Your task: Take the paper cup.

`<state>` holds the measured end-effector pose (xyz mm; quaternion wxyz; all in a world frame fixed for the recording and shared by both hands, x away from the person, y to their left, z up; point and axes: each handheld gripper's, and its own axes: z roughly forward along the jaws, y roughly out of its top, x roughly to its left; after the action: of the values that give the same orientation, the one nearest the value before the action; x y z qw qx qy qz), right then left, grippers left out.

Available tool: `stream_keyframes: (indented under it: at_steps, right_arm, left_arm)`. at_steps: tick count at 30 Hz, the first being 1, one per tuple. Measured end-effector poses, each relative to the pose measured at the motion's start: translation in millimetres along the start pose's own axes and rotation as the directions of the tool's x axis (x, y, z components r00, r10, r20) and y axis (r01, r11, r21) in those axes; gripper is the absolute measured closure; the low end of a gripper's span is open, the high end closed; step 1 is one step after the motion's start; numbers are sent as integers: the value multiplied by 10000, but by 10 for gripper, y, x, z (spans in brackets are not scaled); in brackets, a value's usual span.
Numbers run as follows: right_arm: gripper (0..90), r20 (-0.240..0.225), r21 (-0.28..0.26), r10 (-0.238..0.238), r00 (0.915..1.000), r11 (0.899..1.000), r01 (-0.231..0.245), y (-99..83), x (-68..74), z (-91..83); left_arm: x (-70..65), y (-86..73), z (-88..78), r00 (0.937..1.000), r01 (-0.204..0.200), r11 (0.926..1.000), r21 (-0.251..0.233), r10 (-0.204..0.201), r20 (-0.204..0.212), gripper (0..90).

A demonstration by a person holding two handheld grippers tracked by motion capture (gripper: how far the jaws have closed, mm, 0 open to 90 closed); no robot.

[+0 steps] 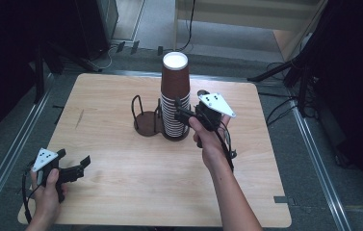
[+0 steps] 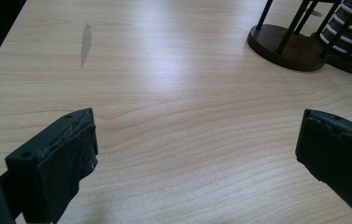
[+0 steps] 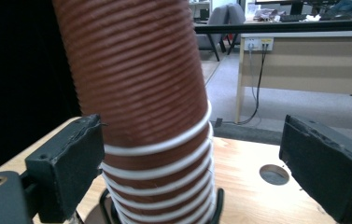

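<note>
**Q:** Fingers first, from left to right: how do they stand, and why?

**A:** Fingers of the left gripper (image 1: 75, 163) are spread wide and hold nothing. It hovers low over the table (image 1: 121, 192) near the front left corner, apparently parked out of the way. Fingers of the right gripper (image 1: 181, 114) are also wide apart. They straddle the stack of cups (image 1: 175, 98) just under the top cup's white rim, one pad (image 3: 73, 161) touching the cups and the other clear. This looks like positioning to peel off that cup.

**Q:** What can be counted?

**A:** Two grippers and one cup stack. The stack stands upside down in the right ring of a two-ring holder (image 1: 145, 122) at mid-table. The left ring is empty. The cups are too tightly nested to count.
</note>
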<state>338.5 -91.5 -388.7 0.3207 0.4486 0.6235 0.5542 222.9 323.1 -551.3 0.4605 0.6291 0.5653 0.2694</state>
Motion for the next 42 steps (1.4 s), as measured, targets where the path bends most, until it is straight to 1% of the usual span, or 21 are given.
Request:
stream_keyframes:
  at_steps: [4,7,9,11,12,13,14,15,16,18,20,24,28,31,32,36,42]
  right_arm:
    - [53,-127,-68,-1,9999,10000,1,45,78,60]
    - [45,-203,-60,-21,9998,10000,20,58,103,87]
    - [38,-214,-14,14,9998,10000,-15,70,130,140]
    - [13,-472,-32,-9,9989,10000,8,74,141,166]
    - [13,-472,-32,-9,9989,10000,8,74,141,166]
    - [13,-333,31,-176,9993,9998,177,83,174,196]
    - [13,-284,40,-297,9992,9995,298,86,193,212]
    - [13,-284,40,-297,9992,9995,298,86,193,212]
    - [12,-201,44,-489,9986,9988,490,94,228,239]
    - [12,-161,21,-498,9986,9988,498,99,245,253]
    - [10,14,-35,-606,9982,9982,606,112,287,299]
    - [7,128,-32,-634,9979,9980,635,114,316,362]
    - [10,359,48,-719,9968,9974,718,98,343,442]
    - [26,459,32,-680,9966,9977,680,89,349,477]
    - [45,574,-15,-672,9961,9977,674,82,346,497]
    - [52,553,-133,-501,9972,9986,509,74,333,521]
    - [69,564,-216,-523,9970,9983,536,68,343,535]
  left_arm:
    - [1,0,1,10000,-6,10000,5,6,21,0]
    - [3,0,0,10000,-14,10000,25,14,34,0]
    - [2,1,1,10000,3,10000,24,-3,32,0]
    - [3,1,2,10000,3,10000,26,-3,38,0]
    - [3,1,2,10000,3,10000,26,-3,38,0]
    - [2,1,2,10000,11,10000,31,-12,41,0]
    - [3,2,2,10000,12,10000,44,-12,52,0]
    - [3,2,4,10000,-4,10000,44,4,52,0]
    - [2,2,5,10000,-17,10000,63,17,52,0]
    - [1,3,6,10000,-26,10000,68,25,60,0]
    - [1,3,6,10000,-23,10000,71,23,67,0]
    - [4,3,6,9999,-46,9999,93,45,94,0]
    - [6,4,6,9999,-74,9999,113,73,108,0]
    - [8,5,8,9999,-74,9999,133,72,123,0]
    - [9,5,9,9999,-70,9999,143,68,130,0]
    - [5,7,12,9999,-68,9998,184,66,140,0]
    - [5,8,15,9998,-75,9997,211,71,159,0]
